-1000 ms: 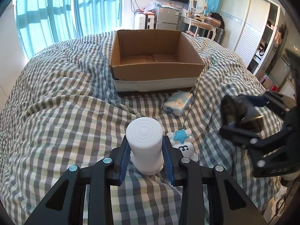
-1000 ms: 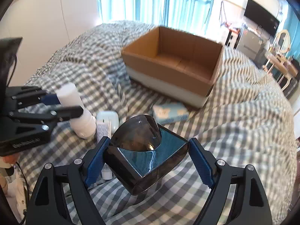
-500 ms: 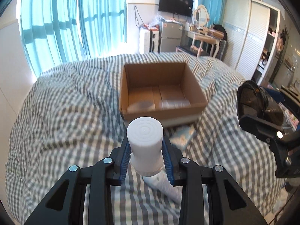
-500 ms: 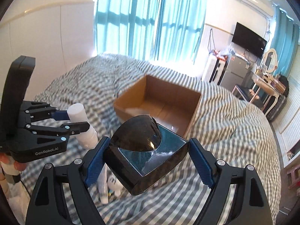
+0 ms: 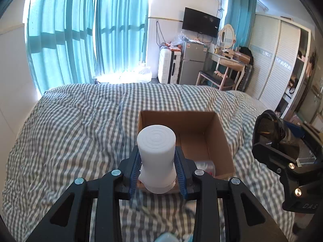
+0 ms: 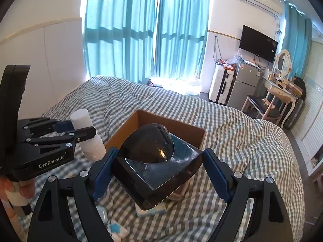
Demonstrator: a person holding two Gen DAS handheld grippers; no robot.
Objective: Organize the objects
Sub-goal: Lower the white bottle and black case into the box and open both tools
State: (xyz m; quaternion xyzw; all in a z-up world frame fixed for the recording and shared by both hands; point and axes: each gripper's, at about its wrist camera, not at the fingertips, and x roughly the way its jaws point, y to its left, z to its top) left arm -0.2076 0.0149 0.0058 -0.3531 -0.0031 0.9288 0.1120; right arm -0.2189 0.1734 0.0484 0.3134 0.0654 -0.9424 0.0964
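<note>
A bed under a grey-and-white checked cover filled the lower half of both views, running from about 9 o'clock across to 3 o'clock. On it sat an open cardboard box, just right of centre in the left wrist view and at centre, partly hidden, in the right wrist view. Something pale and blurred lay on the box floor near its front wall; what it was could not be told.

The right gripper was clenched on a dark, glossy case with a domed top, its blue pads pressed against the two sides, the case held up in the air in front of the box. From the left wrist view that same case showed at 3 o'clock, well above the cover.

The left gripper was clamped on a white bottle, upright with its ridged cap toward the camera, held over the near left corner of the box. In the right wrist view the bottle appeared at 9 o'clock, tilted between the black fingers.

At 6 o'clock under the case lay a small tissue pack on the cover, and nearer 7 o'clock a small white toy with a blue star.
</note>
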